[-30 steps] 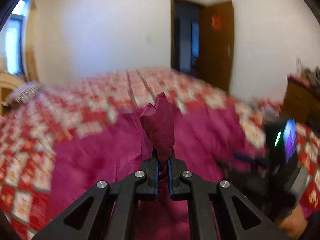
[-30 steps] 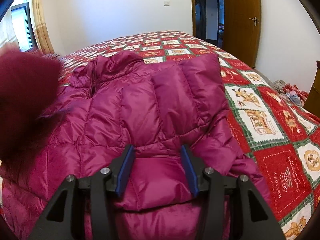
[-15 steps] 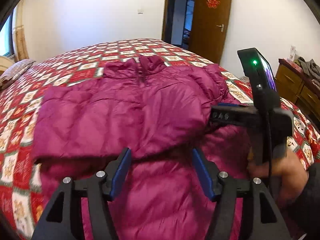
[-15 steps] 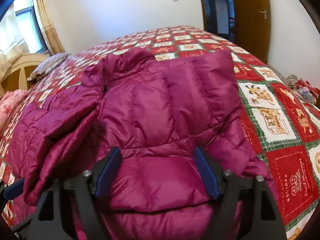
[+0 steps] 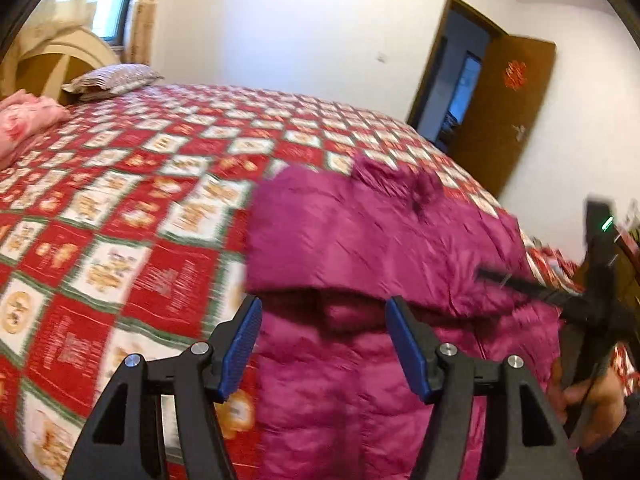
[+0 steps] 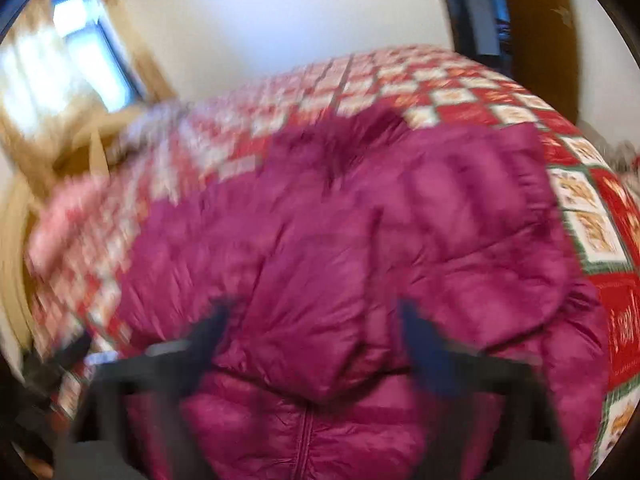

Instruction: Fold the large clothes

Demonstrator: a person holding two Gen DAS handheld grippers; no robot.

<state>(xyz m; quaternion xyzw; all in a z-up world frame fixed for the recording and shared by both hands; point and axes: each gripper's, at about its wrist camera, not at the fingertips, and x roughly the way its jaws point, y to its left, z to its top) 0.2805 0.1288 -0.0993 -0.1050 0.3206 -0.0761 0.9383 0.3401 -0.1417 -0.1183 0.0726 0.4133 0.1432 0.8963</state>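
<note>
The magenta puffer jacket [image 5: 360,240] lies sleeves-in near the bed's [image 5: 120,208] foot edge. Left tool [image 5: 324,344] is released, nothing in it; right tool [image 6: 316,344] has just been closing, jaws apart over the hem, not gripping. I'd grab both hem corners evenly and fold toward the collar.

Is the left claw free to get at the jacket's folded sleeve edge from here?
Probably yes: the left claw is open and empty, the sleeve edge lies just ahead of it, and nothing sits between.
</note>
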